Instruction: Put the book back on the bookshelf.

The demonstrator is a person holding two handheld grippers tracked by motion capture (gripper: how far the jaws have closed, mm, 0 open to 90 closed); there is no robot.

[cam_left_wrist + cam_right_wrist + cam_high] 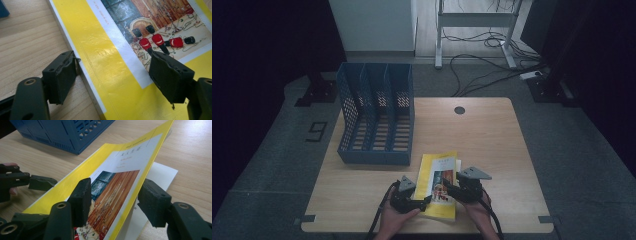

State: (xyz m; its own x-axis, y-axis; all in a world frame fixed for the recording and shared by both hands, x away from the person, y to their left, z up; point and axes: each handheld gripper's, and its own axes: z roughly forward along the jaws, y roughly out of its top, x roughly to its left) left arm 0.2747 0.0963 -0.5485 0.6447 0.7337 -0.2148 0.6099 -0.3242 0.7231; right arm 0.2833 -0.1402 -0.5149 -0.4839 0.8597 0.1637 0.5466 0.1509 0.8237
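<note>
A yellow picture book [439, 185] lies near the front edge of the wooden table [492, 145]. My left gripper [424, 201] is open at its spine side. In the left gripper view [113, 58] one jaw touches the table beside the spine [82, 67] and the other rests over the cover picture [155, 37]. My right gripper [451, 190] is at the book's other long edge. In the right gripper view [117, 185] the front cover [125, 162] is lifted off the white pages [162, 177]. Its free edge passes between the open jaws, with a gap at the far pad.
A blue three-slot file rack [377, 115] stands at the back left of the table, close behind the book [62, 132]. A round cable hole [459, 110] sits at the table's far middle. Cables and a desk frame lie on the floor beyond.
</note>
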